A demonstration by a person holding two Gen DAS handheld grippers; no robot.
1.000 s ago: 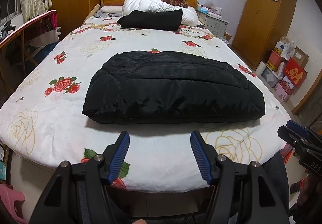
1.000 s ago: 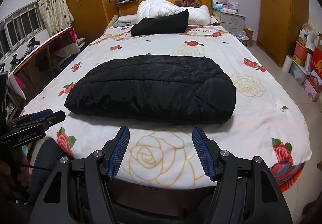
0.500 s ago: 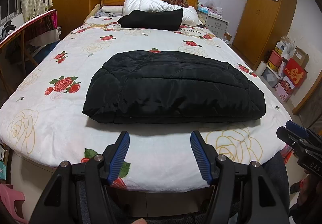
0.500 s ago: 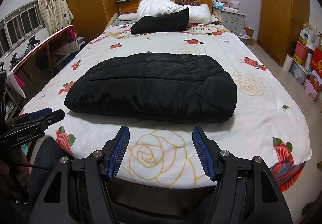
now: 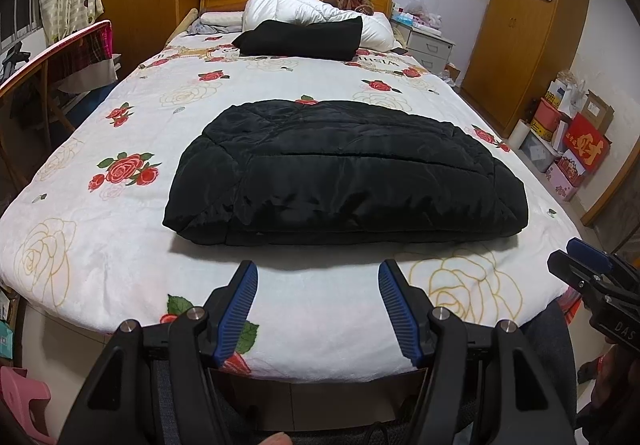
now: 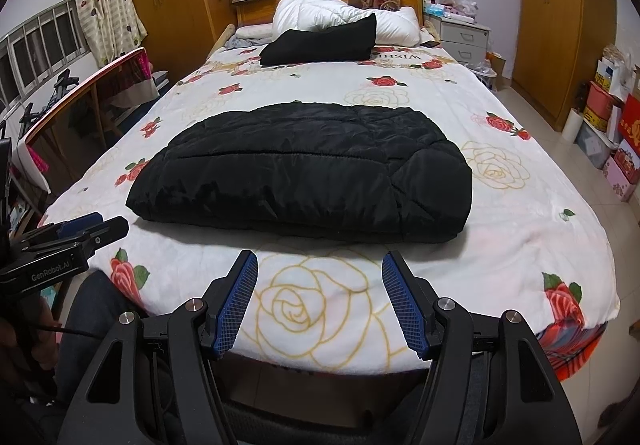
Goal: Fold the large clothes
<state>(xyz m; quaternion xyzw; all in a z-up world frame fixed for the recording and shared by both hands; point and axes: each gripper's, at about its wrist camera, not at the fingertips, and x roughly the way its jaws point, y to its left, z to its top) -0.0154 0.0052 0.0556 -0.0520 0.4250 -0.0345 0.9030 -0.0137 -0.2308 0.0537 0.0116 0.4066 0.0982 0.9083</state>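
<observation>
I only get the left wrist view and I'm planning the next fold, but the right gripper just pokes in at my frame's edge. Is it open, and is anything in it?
Observer: The right gripper is open with nothing between its pads. It hangs over a yellow rose print, short of the black jacket.
Operator: Does the jacket's right end reach the blanket's side edge?
Observer: No. A broad strip of bare blanket lies beyond that end.
Operator: That gripper hides the near right corner from me. What's there?
Observer: The blanket drapes over that corner, with a red rose print on it.
</observation>
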